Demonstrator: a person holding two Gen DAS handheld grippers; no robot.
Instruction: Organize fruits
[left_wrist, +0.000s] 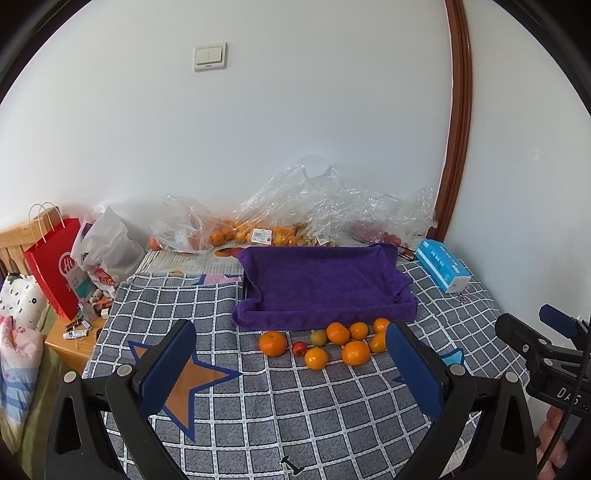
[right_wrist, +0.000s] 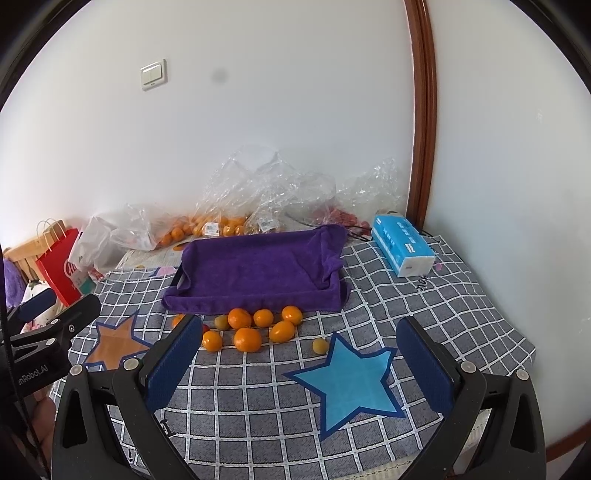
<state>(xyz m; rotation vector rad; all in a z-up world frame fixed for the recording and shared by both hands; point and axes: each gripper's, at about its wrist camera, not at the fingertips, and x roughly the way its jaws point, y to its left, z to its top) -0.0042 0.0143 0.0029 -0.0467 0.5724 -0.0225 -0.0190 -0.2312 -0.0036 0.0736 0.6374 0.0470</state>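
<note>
At mid-frame, glossy orange tangerines (left_wrist: 274, 343) clustered with a small red fruit (left_wrist: 299, 348) just below the purple towel-lined tray (left_wrist: 325, 284), while both the left claw (left_wrist: 291, 369) and right claw (right_wrist: 299, 365) hung released, empty.

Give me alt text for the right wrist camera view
The open right gripper hovers empty over a checked cloth with a blue star; ahead, loose oranges lie before a purple towel-lined tray, with nothing visible in it.
</note>
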